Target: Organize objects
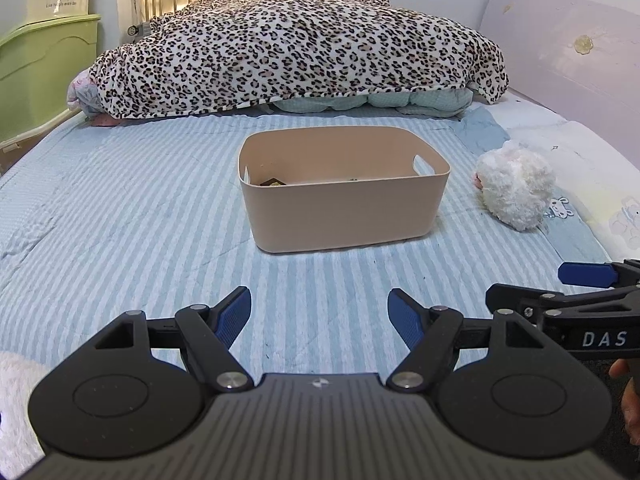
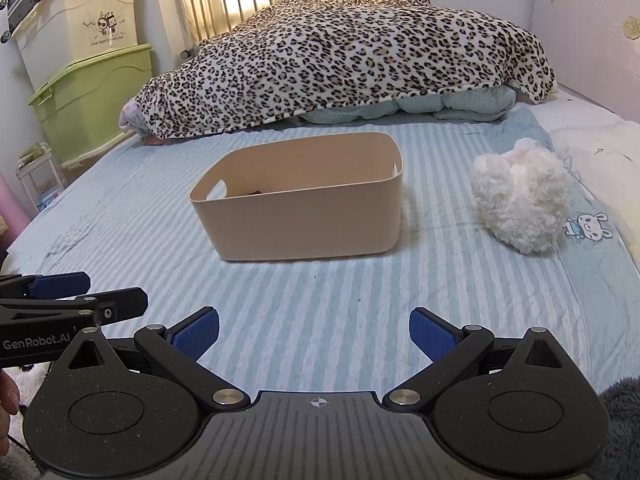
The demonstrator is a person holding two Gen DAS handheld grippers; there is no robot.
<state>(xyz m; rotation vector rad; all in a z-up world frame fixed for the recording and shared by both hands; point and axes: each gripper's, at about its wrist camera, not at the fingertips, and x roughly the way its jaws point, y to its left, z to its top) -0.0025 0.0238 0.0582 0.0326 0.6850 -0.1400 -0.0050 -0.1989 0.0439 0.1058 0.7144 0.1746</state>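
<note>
A beige plastic bin [image 1: 344, 208] with cut-out handles stands on the striped blue bedsheet, straight ahead of both grippers; it also shows in the right wrist view [image 2: 308, 220]. A small dark item [image 1: 273, 182] lies inside it. A white fluffy plush toy [image 1: 514, 188] lies on the sheet right of the bin, also in the right wrist view [image 2: 522, 206]. My left gripper [image 1: 320, 320] is open and empty, low over the sheet before the bin. My right gripper [image 2: 314, 334] is open and empty beside it. Each gripper shows at the edge of the other's view.
A leopard-print blanket [image 1: 296, 48] is heaped across the far end of the bed. Green and cream storage boxes [image 2: 92, 92] stand at the left. A pale headboard [image 1: 568, 48] runs along the right. White fluff [image 1: 16, 392] shows at the lower left, dark fluff [image 2: 620, 420] at the lower right.
</note>
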